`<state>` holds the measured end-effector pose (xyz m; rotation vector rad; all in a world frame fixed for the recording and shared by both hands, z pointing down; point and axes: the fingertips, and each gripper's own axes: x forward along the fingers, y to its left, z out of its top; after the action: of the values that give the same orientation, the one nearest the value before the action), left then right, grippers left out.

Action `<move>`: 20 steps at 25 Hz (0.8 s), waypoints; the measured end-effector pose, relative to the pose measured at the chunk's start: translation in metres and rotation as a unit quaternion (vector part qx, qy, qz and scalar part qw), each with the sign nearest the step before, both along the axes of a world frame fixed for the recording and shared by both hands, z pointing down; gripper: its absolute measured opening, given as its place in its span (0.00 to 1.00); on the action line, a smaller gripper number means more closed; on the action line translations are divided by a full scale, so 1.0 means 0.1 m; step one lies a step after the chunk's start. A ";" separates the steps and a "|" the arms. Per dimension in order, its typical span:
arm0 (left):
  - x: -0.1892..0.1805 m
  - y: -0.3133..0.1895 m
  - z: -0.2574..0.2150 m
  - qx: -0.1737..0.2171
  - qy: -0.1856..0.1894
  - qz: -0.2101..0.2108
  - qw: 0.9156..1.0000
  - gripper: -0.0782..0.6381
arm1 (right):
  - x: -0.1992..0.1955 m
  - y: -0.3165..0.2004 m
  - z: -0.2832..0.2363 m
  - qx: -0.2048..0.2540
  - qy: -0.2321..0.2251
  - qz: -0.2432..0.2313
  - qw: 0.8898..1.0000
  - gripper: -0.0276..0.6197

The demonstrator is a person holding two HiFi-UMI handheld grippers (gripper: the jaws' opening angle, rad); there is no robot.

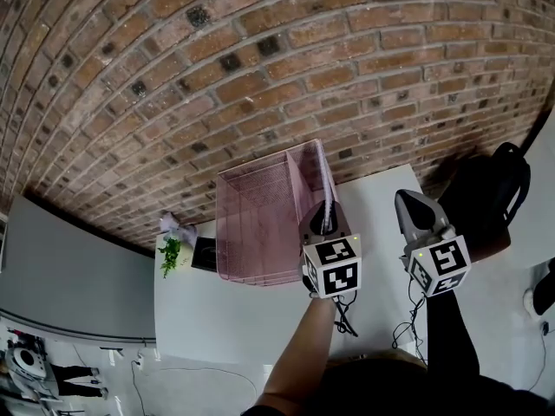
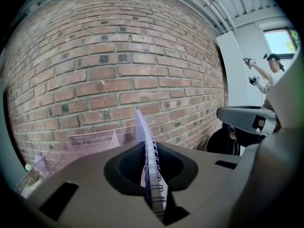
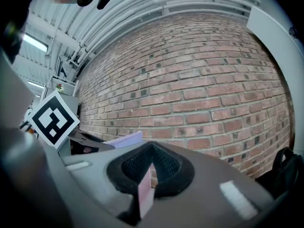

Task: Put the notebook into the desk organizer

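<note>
- Left tongs [image 2: 153,177] grasp the spiral notebook [image 2: 144,129] on edge, just by the right side of the pink mesh desk organizer [image 1: 260,224].
- Right tongs [image 1: 416,204] are clenched, apart, above the white table [image 1: 217,310].

We are looking at even, soft daylight that is washing over the brick wall [image 1: 260,59] and the white tabletop [image 1: 225,319], leaving only faint shadows. All three pictures are bulging strongly, bending the brick courses and darkening to black at the corners. A window [image 2: 283,41] is glaring white in the left gripper view, where the near end of the notebook [image 2: 148,146] in the left gripper [image 2: 153,175] is blurring.
</note>
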<state>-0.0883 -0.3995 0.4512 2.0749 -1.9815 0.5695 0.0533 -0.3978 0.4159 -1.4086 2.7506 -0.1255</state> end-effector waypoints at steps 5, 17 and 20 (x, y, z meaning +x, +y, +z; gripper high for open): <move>0.04 -0.01 0.06 -0.002 0.016 -0.010 1.000 0.19 | 0.02 -0.04 0.02 -0.003 -0.003 0.001 1.000 0.04; -0.05 -0.13 0.38 -0.026 0.024 -0.026 0.999 0.19 | 0.07 -0.09 0.13 -0.014 0.001 0.003 1.000 0.04; -0.07 -0.13 0.47 -0.036 0.024 -0.028 0.999 0.19 | 0.07 -0.09 0.14 -0.016 0.002 0.005 1.000 0.04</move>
<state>-0.0954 -0.4126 0.4983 1.9669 -1.9558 0.5651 0.0601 -0.4071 0.4298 -1.4303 2.7559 -0.1667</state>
